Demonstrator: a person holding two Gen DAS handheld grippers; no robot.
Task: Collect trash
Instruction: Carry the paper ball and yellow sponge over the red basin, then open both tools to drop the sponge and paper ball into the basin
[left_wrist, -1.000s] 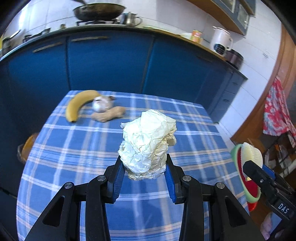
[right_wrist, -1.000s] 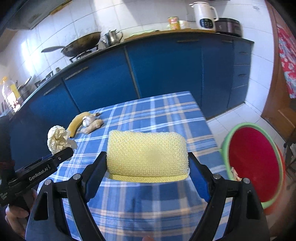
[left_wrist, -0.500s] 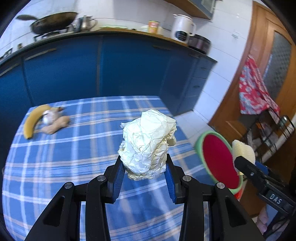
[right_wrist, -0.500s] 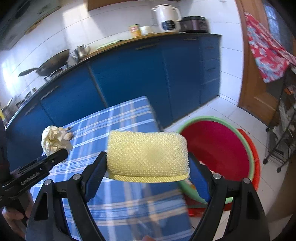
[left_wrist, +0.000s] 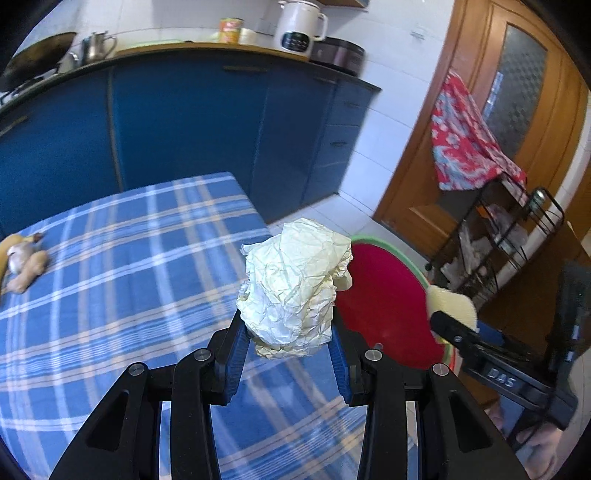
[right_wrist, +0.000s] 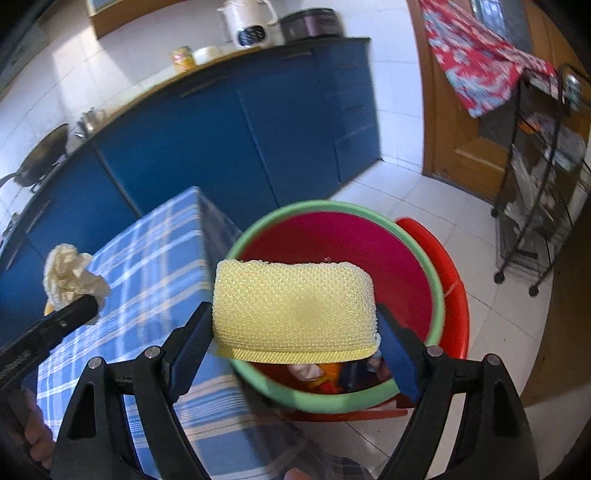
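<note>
My left gripper (left_wrist: 288, 354) is shut on a crumpled ball of pale paper (left_wrist: 295, 284), held above the right edge of the blue checked table (left_wrist: 129, 277). The same paper ball (right_wrist: 70, 273) shows at the left of the right wrist view. My right gripper (right_wrist: 295, 332) is shut on a yellow mesh sponge (right_wrist: 295, 306), held over a red bin with a green rim (right_wrist: 436, 295) on the floor beside the table. That red bin (left_wrist: 384, 295) lies just right of the paper in the left wrist view, and the sponge (left_wrist: 450, 302) shows beyond it. Some trash lies in the bin's bottom.
A banana, garlic and ginger (left_wrist: 22, 258) lie at the table's far left. Blue cabinets (left_wrist: 203, 129) run behind. A black wire rack (right_wrist: 535, 184) with a red patterned cloth (right_wrist: 480, 55) stands by a wooden door (left_wrist: 498, 110). A red stool (right_wrist: 454, 295) sits under the bin.
Both grippers have swung to the right, off the table's middle toward its right edge. The red bin has come into full view under the sponge. Both grips are unchanged.
</note>
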